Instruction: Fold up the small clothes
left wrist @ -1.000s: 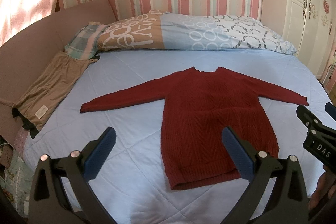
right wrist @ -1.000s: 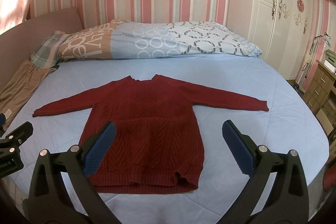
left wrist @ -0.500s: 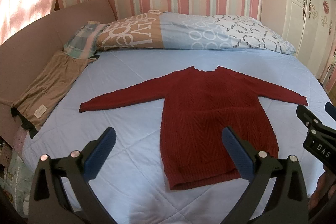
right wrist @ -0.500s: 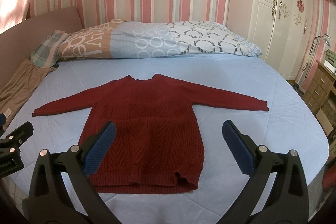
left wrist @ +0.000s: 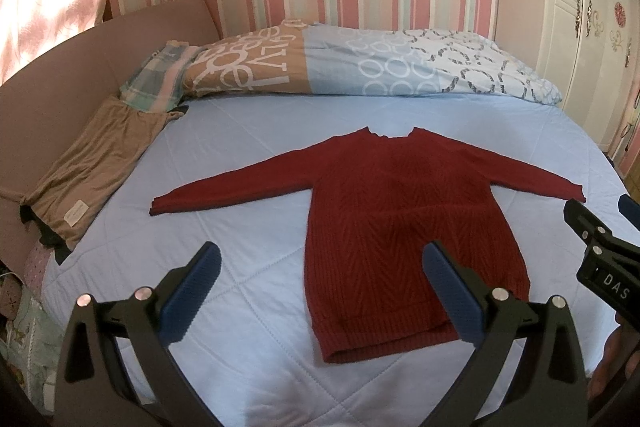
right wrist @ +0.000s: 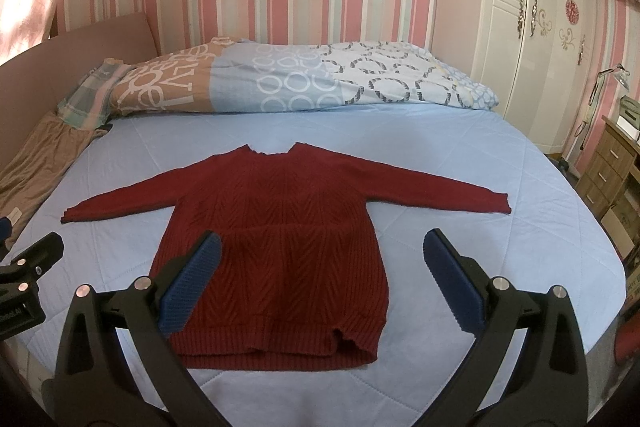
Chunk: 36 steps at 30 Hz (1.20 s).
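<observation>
— Red knit sweater (left wrist: 404, 223), where does it lie?

— Flat on the light blue bed cover (left wrist: 248, 239), both sleeves spread out, hem toward the cameras.

— And the grippers?

— The left gripper (left wrist: 320, 291) hovers above the cover, fingers wide apart, holding nothing. The right gripper (right wrist: 320, 287) hovers over the hem, also spread and empty.

— Is anything hidden?

— One blue pad (right wrist: 190, 285) covers a part of the hem. The sweater shows a herringbone pattern and a ribbed edge.
</observation>
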{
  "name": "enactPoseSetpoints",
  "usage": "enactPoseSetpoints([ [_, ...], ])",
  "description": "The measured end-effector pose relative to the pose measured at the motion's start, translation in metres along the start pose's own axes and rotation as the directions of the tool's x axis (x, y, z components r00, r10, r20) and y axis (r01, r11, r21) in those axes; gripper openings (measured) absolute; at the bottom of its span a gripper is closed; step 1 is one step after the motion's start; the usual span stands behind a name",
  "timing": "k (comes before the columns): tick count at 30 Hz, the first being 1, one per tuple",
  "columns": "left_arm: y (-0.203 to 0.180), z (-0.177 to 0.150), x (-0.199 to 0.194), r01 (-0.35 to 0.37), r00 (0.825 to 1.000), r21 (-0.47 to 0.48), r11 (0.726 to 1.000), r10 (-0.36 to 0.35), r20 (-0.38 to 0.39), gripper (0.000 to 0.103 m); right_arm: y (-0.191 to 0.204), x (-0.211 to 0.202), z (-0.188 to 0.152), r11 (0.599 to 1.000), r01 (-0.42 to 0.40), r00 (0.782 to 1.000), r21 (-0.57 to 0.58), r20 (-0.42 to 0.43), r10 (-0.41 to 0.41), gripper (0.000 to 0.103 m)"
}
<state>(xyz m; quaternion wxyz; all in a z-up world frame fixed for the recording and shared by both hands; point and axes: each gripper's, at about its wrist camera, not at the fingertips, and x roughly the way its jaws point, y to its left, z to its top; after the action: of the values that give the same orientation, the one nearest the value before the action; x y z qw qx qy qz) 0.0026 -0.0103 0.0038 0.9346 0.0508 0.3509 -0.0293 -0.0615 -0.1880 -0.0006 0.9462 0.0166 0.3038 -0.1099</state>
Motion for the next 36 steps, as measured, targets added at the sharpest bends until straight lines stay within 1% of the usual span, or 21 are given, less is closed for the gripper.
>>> enactPoseSetpoints([
  [20,-0.001,-0.001,0.0,-0.001,1.0,0.001,1.0,0.001,0.001,0.101,0.0,0.0,0.0,1.0,0.001,1.0,-0.001,0.0,-0.001,0.1],
  [28,-0.002,0.0,0.009,0.003,1.0,-0.002,1.0,-0.003,-0.012,0.101,0.0,0.008,-0.001,1.0,0.001,1.0,-0.004,-0.013,-0.001,0.1],
  [31,0.002,0.0,0.018,0.01,0.999,-0.008,1.0,-0.01,-0.031,0.101,0.0,0.015,0.0,1.0,0.0,1.0,-0.006,-0.02,0.0,0.1],
  [32,0.005,0.0,0.021,0.013,0.999,-0.011,1.0,-0.013,-0.037,0.101,0.0,0.017,0.001,1.0,-0.004,1.0,-0.004,-0.02,0.004,0.1],
  [36,0.019,0.004,0.037,0.01,0.999,-0.043,0.999,-0.012,-0.052,0.101,0.007,0.026,0.002,0.997,-0.071,0.997,-0.009,-0.015,0.071,0.1],
])
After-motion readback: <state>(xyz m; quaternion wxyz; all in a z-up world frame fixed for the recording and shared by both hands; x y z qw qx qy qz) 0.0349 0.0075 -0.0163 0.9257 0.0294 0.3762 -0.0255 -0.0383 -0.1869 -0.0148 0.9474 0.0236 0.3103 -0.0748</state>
